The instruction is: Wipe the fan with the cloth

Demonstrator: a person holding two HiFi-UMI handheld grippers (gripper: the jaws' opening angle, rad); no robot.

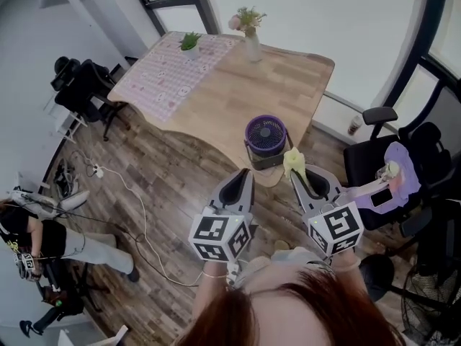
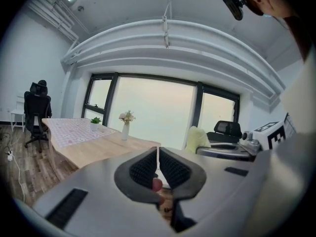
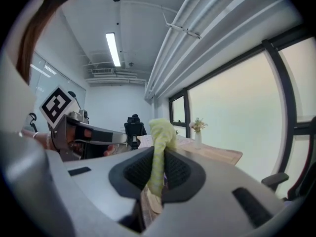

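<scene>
A small purple fan (image 1: 265, 137) stands on the near edge of the wooden table (image 1: 288, 78), its round grille facing up toward me. My right gripper (image 1: 295, 171) is just short of it on the right, shut on a pale yellow-green cloth (image 1: 292, 158) that sticks up out of the jaws. In the right gripper view the cloth (image 3: 162, 131) is pinched between the black pads. My left gripper (image 1: 246, 173) hovers beside it, left of the fan, shut with nothing in it (image 2: 157, 154). In the left gripper view the cloth (image 2: 196, 138) shows at the right. The fan is hidden in both gripper views.
A patterned mat (image 1: 176, 71), a small potted plant (image 1: 190, 42) and a vase of flowers (image 1: 251, 38) sit on the table's far half. Office chairs stand at the right (image 1: 389, 157) and the far left (image 1: 83, 85). A person (image 1: 43, 236) and a cable (image 1: 137, 215) are on the wooden floor at the left.
</scene>
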